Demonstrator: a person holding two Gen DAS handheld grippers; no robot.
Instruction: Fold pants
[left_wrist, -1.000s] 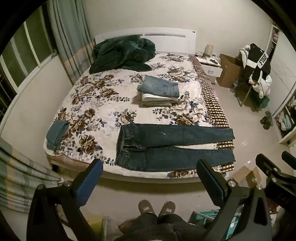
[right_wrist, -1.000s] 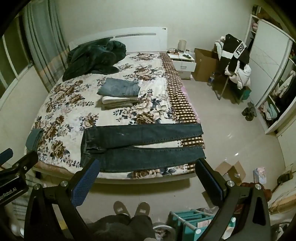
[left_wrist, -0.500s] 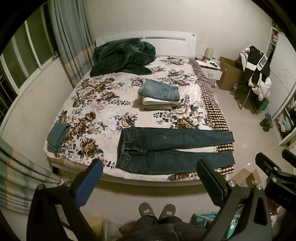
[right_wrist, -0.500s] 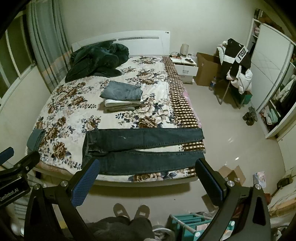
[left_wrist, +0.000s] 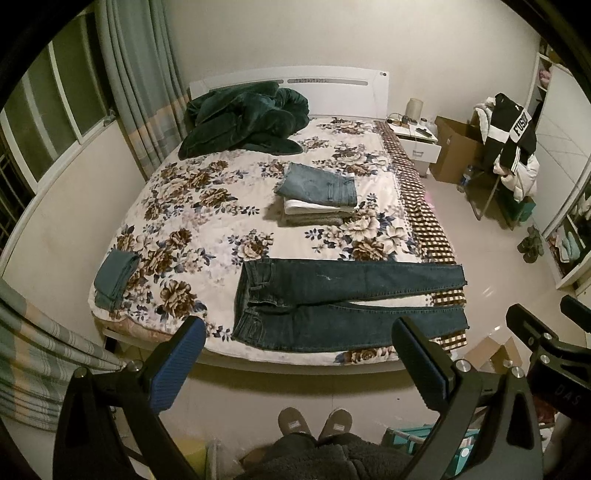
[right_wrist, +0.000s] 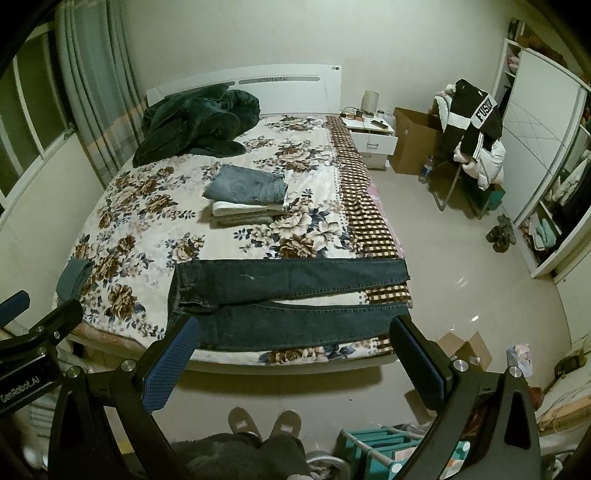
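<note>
Dark blue jeans (left_wrist: 343, 299) lie flat and unfolded across the near end of the floral bed (left_wrist: 207, 206), waist to the left, both legs running right to the bed's edge. They also show in the right wrist view (right_wrist: 288, 299). My left gripper (left_wrist: 299, 354) is open and empty, held in the air short of the bed's foot. My right gripper (right_wrist: 293, 354) is open and empty too, at about the same distance. Neither touches the jeans.
A stack of folded clothes (left_wrist: 317, 199) sits mid-bed, with light jeans on top. A small folded teal garment (left_wrist: 114, 277) lies at the near left corner. A dark green blanket (left_wrist: 243, 122) is heaped at the headboard. A nightstand (right_wrist: 373, 136), boxes and a clothes-laden chair (right_wrist: 469, 147) stand right.
Both grippers have drawn back and tilted slightly, so the bed and jeans sit a little farther and lower in view. The jeans have not moved.
</note>
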